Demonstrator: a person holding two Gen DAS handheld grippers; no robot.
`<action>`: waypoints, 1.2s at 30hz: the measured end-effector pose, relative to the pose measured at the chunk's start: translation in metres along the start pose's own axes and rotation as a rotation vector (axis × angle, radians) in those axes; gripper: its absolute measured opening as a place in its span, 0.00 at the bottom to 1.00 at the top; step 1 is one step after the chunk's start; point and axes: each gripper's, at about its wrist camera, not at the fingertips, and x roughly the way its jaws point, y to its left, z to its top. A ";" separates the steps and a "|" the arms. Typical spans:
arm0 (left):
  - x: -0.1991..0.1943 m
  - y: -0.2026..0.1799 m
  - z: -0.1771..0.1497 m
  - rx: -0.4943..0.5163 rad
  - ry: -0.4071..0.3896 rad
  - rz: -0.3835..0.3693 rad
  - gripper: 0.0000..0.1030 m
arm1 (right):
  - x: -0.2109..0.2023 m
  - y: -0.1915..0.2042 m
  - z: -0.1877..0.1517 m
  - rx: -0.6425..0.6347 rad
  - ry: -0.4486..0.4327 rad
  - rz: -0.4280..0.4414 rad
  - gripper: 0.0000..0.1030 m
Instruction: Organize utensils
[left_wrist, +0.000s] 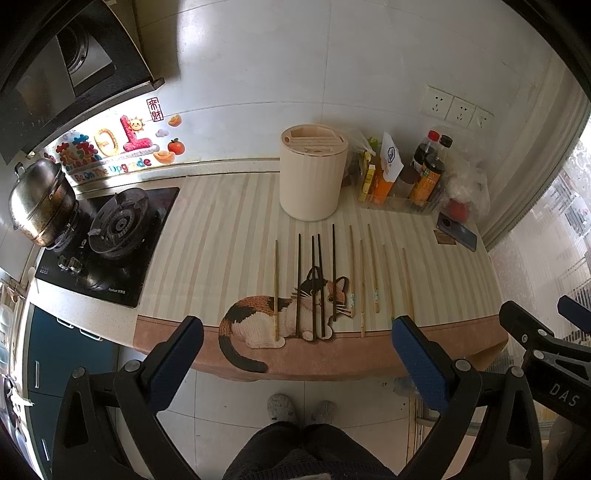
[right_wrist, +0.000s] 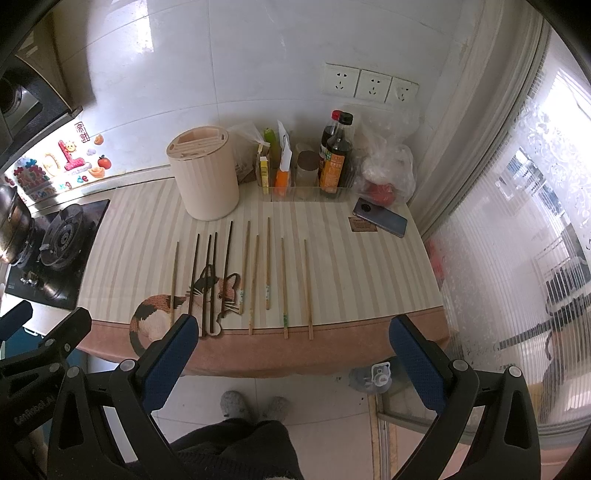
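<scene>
Both claws are hanging released, the left gripper (left_wrist: 297, 341) and right gripper (right_wrist: 293, 339) gripping nothing, blue textured pads spread wide. Slim wooden chopsticks (left_wrist: 334, 273), dark and pale, are lying in a row on the striped cat-print mat (left_wrist: 221, 236); the ribbed cream cylindrical holder (left_wrist: 313, 171) is standing at twelve o'clock beyond them.

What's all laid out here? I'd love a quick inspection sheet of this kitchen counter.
Surface: striped mat with a cat picture, on the counter.
Job's things: ten chopsticks in a row, four dark, six light; cream holder behind them, upright.
Clutter: sauce bottles, plastic bags, phone.
Grippers: left hand-held gripper and right hand-held gripper open, holding nothing, short of the counter.
Cables: nothing seen.
Surroundings: stove, pot, wall sockets.
</scene>
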 end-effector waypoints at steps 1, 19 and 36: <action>0.000 0.000 0.000 0.000 0.000 0.000 1.00 | 0.000 0.000 0.000 0.000 0.000 0.000 1.00; -0.004 0.005 0.009 -0.005 -0.009 0.001 1.00 | -0.004 0.005 0.004 -0.003 -0.003 0.001 1.00; 0.049 0.019 0.028 -0.057 -0.224 0.136 1.00 | 0.035 -0.015 0.019 0.083 -0.113 0.048 1.00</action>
